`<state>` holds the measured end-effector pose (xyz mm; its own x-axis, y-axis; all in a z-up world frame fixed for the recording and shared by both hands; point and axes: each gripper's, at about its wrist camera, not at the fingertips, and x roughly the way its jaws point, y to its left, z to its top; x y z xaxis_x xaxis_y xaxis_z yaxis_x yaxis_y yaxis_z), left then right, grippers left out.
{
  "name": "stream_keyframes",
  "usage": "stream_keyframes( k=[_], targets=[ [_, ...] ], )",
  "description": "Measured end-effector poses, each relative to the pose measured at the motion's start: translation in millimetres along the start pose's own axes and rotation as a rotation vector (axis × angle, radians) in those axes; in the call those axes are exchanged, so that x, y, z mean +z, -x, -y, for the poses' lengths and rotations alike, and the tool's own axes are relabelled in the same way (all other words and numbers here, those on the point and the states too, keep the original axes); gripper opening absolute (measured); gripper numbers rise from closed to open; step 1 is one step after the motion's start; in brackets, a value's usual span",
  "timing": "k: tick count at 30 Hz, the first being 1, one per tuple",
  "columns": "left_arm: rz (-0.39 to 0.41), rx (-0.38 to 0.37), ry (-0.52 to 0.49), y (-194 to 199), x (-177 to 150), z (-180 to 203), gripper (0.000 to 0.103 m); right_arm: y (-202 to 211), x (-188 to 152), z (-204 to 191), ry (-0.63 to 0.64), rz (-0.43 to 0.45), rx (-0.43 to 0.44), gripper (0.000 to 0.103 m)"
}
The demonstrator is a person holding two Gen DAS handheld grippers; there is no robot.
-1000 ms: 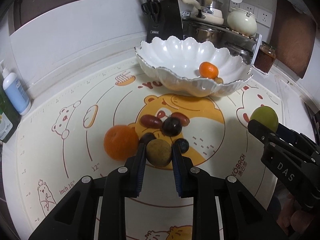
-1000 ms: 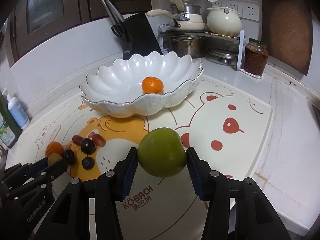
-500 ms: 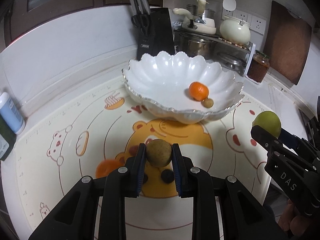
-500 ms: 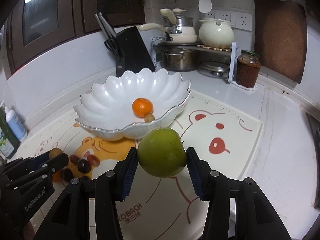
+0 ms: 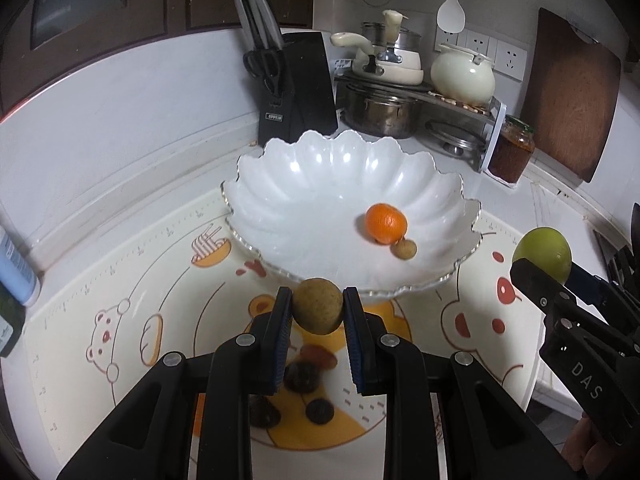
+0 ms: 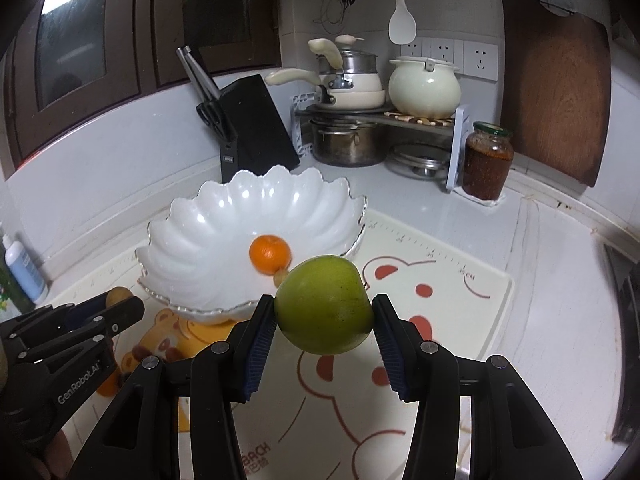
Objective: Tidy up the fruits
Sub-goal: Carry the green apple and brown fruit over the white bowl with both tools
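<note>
**Two fruits in transit, bowl partly filled**

A brownish round fruit (image 5: 318, 306) is pinched between the pads of the left gripper (image 5: 318, 316), held in the air just short of the near rim of the white scalloped bowl (image 5: 288, 184). A green fruit (image 6: 325, 305) is clamped by the right gripper (image 6: 324, 320), raised above the bear-print mat (image 6: 440, 280) on the bowl's right side. Inside the bowl, a mandarin (image 5: 386, 223) and a small tan fruit (image 5: 404, 249) are seen, touching each other. Still left on the mat below the left gripper: several dark fruits (image 5: 304, 376), blurred, and an orange fruit mostly hidden behind the gripper body; exact count cannot be told. Progress is judged as under halfway: two pieces placed, two carried, a handful not yet picked. Release of both held fruits into the bowl is expected next. Some roll risk is judged for round fruit on the bowl's sloped wall.
</note>
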<state>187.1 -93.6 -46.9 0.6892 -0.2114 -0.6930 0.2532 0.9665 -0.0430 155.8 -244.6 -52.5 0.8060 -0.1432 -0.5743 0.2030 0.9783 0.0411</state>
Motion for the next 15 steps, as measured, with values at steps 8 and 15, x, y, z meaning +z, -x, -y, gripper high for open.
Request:
stream_keyframes(
  k=[8,15],
  targets=[
    [-0.009,-0.003,0.007,-15.8,21.8,-0.5,0.026,-13.7,18.9,0.4,0.009,0.000,0.000,0.050],
    [-0.006,0.004,0.003,-31.4,42.7,-3.3,0.026,-27.6,37.8,-1.5,0.012,0.009,0.000,0.050]
  ],
)
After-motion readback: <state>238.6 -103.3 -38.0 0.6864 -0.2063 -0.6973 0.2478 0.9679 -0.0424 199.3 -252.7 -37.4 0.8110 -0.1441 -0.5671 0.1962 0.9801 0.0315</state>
